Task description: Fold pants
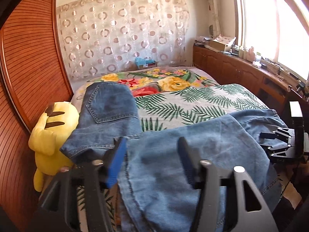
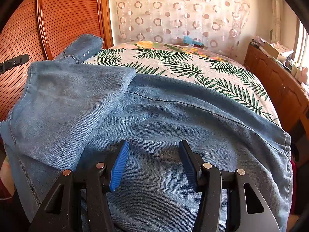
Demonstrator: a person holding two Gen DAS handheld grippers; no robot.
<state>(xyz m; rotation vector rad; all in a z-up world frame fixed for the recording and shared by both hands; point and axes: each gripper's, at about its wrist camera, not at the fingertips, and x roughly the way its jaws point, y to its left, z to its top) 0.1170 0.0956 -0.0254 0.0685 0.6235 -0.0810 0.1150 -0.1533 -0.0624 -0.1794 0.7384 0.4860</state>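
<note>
Has the pants (image 1: 202, 145) laid across the near edge of the bed (image 1: 193, 104), partly doubled over. In the right wrist view, shows one leg end (image 2: 67, 96) flipped back and resting on the broad panel beneath. Reads as a first fold laid down, judging from how the layers sit. Puts the pocket part (image 1: 110, 104) at the far left, up against a yellow plush (image 1: 52, 135).

Holds the left gripper (image 1: 152, 143) just above the cloth with its blue pads (image 1: 117, 158) spread wide. Pinches nothing; has only denim below the gap. Probably hangs there let go so the flipped layer can settle without being dragged.

Holds the right gripper (image 2: 153, 145) over the middle of the broad panel, jaws apart too and gripping nothing. Points both tools down at the cloth side by side, likely so that two edges can be picked up together.

Leaves the right end (image 2: 285, 141) of the pants at the bed's right side, near the edge. Looks like the next part to grasp and carry across toward the flipped leg. Calls for catching every layer in one pinch; otherwise risks lifting the top layer alone and spoiling the stack. Expects limp, heavy denim, apt to sag and slide off the bed's near edge.
</note>
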